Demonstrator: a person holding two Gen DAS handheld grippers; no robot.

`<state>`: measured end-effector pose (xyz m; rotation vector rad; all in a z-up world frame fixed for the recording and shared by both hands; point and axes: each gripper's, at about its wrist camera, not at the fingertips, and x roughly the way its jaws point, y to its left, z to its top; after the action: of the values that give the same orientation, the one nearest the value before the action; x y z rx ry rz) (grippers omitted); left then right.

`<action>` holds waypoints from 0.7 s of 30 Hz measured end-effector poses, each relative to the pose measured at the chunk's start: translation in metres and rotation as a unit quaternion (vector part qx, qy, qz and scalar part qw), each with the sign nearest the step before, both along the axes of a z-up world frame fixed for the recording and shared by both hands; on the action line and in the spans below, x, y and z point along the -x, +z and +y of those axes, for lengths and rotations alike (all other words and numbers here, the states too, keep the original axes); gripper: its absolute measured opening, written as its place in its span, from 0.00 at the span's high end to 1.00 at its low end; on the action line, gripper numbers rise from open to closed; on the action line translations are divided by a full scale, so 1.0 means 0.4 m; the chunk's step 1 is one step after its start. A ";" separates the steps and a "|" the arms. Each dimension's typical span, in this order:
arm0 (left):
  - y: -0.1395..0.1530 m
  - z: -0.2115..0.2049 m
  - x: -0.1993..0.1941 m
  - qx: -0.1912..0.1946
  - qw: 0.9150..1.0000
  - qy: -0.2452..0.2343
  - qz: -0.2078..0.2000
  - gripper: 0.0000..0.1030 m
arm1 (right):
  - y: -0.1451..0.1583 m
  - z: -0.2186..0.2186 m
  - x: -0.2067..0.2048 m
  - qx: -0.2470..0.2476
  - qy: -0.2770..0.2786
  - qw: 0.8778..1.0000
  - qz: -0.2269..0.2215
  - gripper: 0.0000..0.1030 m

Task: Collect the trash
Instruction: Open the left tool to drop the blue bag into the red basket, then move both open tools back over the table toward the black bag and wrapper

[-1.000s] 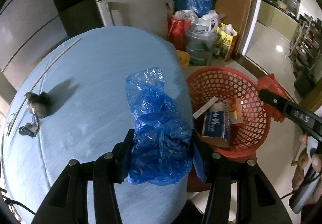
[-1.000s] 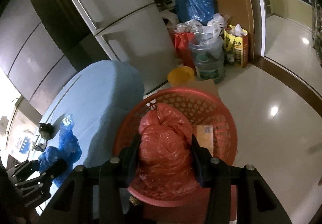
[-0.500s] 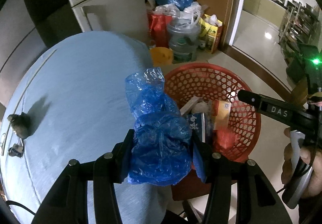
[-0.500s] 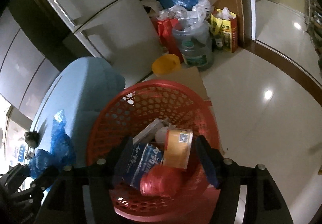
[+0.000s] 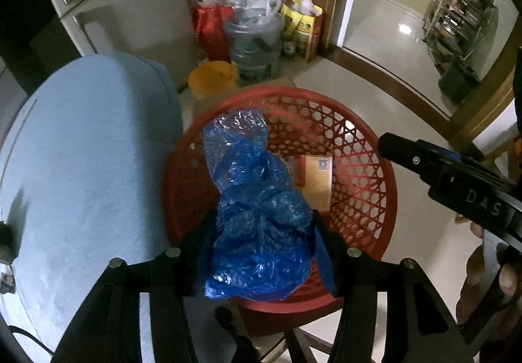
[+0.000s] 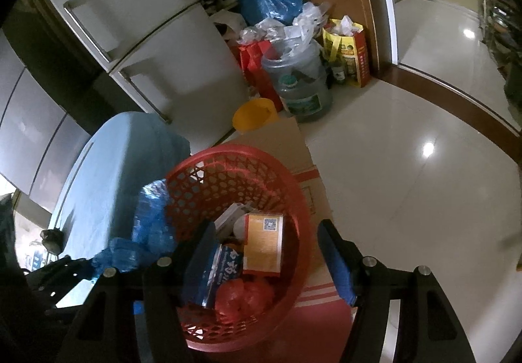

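Observation:
A crumpled blue plastic bag (image 5: 241,164) sits between the pads of my left gripper (image 5: 263,227), hanging over the red mesh basket (image 5: 329,100). Those jaws are opening, but the pads still press the bag. My right gripper (image 6: 264,232) stands open above the same basket (image 6: 235,150) with nothing between its fingers. In the basket lie a red plastic bag (image 6: 244,294), an orange box (image 6: 262,245) and a blue-and-white carton (image 6: 212,271). In the right wrist view the blue bag (image 6: 150,222) shows at the basket's left rim.
A round table with a light blue cloth (image 5: 81,150) stands left of the basket, a small dark object (image 5: 5,242) at its edge. Behind are a fridge (image 5: 124,4), a yellow bucket (image 5: 212,79), a water jug (image 5: 254,46) and full bags. A cardboard box (image 6: 306,173) lies under the basket.
My left gripper carried the blue bag from over the table to over the basket. My right gripper opened and the red bag dropped into the basket.

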<state>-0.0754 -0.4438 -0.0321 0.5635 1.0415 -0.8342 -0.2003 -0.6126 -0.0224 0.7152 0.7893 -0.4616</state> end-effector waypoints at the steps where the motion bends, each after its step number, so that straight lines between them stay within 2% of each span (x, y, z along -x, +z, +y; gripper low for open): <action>1: -0.002 0.004 -0.004 -0.002 1.000 0.002 0.000 0.44 | 0.002 -0.001 0.000 0.003 -0.002 1.000 0.002 0.33; 5: -0.001 0.033 -0.026 -0.004 1.000 0.020 -0.001 0.42 | 0.020 -0.006 0.006 0.025 -0.019 0.999 0.014 0.29; 8: 0.022 0.065 -0.039 0.010 0.999 0.035 -0.003 0.41 | 0.031 -0.003 0.006 0.036 -0.024 0.999 0.023 0.29; 21: 0.087 0.192 -0.038 0.057 0.996 0.073 -0.003 0.41 | 0.118 0.076 -0.022 0.083 -0.002 0.996 0.019 0.26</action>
<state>-0.0603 -0.3671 0.0026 0.3880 1.0105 -0.7576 -0.1916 -0.5822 0.0249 0.5549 0.7755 -0.5386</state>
